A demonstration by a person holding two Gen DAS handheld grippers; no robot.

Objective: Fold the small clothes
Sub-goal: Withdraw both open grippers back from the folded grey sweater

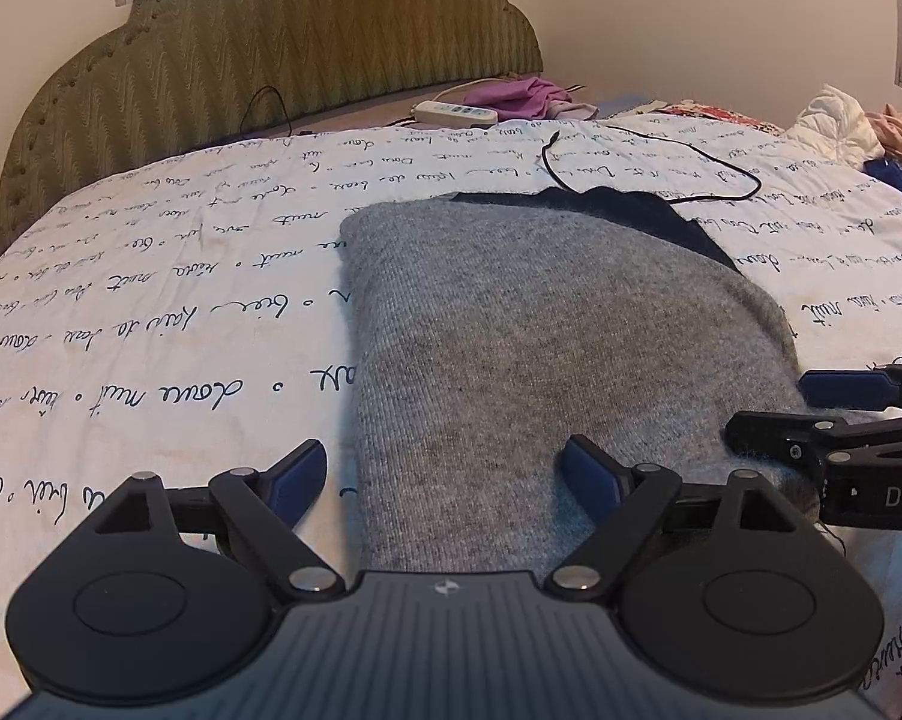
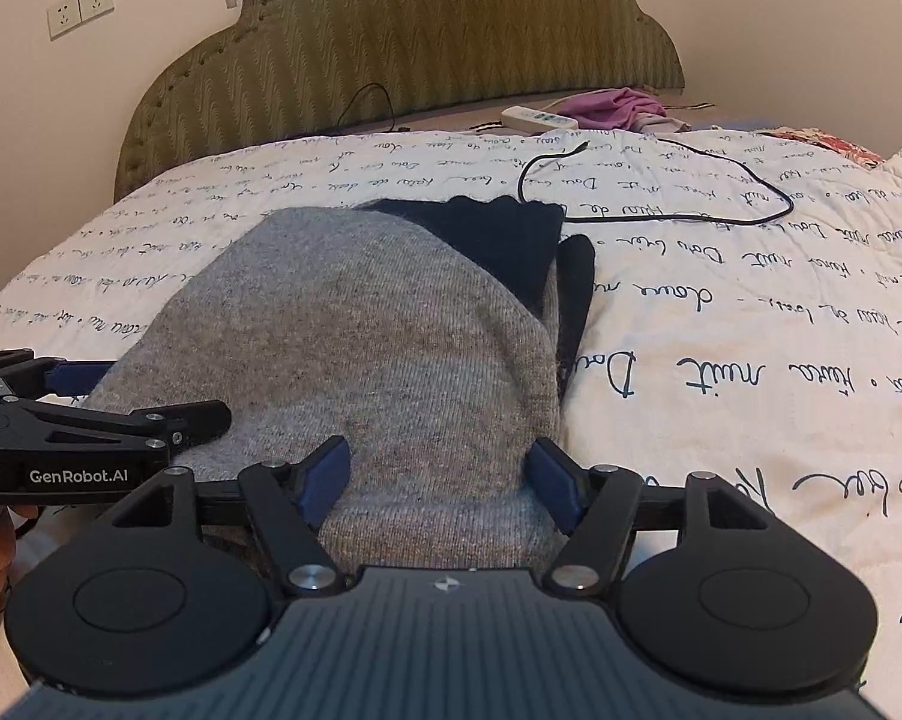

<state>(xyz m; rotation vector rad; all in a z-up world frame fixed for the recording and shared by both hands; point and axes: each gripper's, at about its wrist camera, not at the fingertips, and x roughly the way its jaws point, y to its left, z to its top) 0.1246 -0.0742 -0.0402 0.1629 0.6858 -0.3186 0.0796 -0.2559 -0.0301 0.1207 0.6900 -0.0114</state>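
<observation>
Now both open tools, left tool [image 1: 441, 468] and right tool [image 2: 441, 474], straddle grey knit [image 2: 360, 324]

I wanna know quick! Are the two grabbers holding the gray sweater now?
Left gripper: open, over the gray sweater, holding nothing.
Right gripper: open, holding nothing.

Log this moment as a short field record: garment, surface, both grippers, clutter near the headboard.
garment: grey knit garment lying flat, with a dark navy part showing at its far end
surface: white bedspread printed with handwriting
left gripper: open, fingers either side of the garment's near left edge
right gripper: open, fingers spread over the garment's near end
cable: black cable looped on the bedspread beyond the garment
power strip: white power strip by the green headboard
other cloth: purple cloth beside the strip
</observation>
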